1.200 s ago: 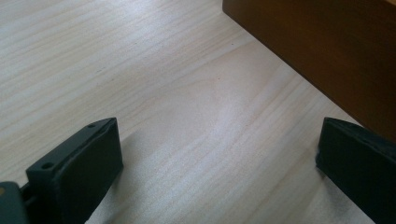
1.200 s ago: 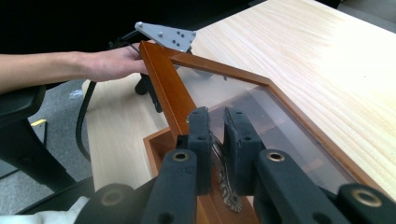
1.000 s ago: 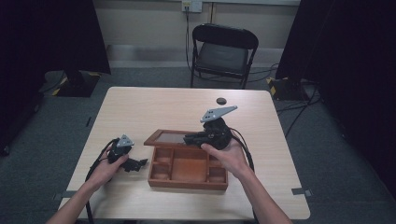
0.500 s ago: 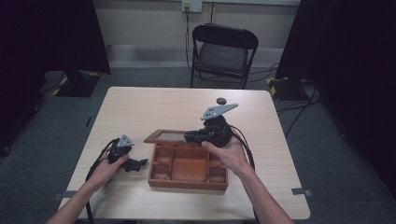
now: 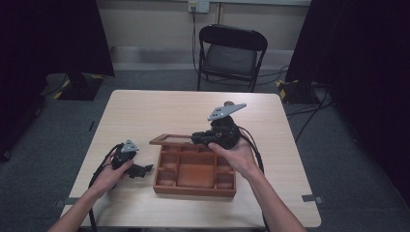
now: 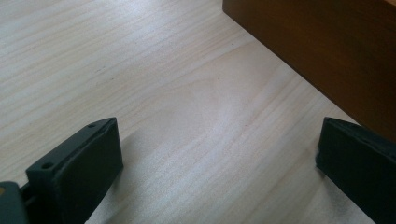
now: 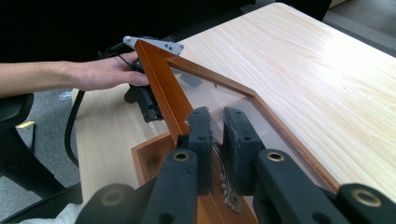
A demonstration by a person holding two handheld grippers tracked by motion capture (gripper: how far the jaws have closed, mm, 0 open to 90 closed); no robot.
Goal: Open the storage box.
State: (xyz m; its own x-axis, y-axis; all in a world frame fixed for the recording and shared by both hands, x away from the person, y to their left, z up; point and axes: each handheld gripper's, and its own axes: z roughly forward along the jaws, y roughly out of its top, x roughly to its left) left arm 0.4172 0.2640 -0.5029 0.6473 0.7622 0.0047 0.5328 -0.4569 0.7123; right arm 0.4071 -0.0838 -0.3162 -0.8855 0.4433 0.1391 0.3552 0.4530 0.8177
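Right gripper [image 7: 215,133] pinches the front rail of the glass lid [image 5: 170,140], half raised over the wooden box [image 5: 193,191] mid-table — swing it along its hinge arc, grip firm; left gripper [image 6: 219,154] rests spread, empty, beside the box.

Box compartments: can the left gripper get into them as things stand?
Probably yes. The right gripper holds the lid raised at the far edge, so the compartments lie uncovered; the left gripper, open, sits beside the box.

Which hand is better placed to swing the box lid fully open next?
Right, probably. The right tongs are shut on the lid, already raised off the wooden box. The left tongs stand open over bare table beside the box.
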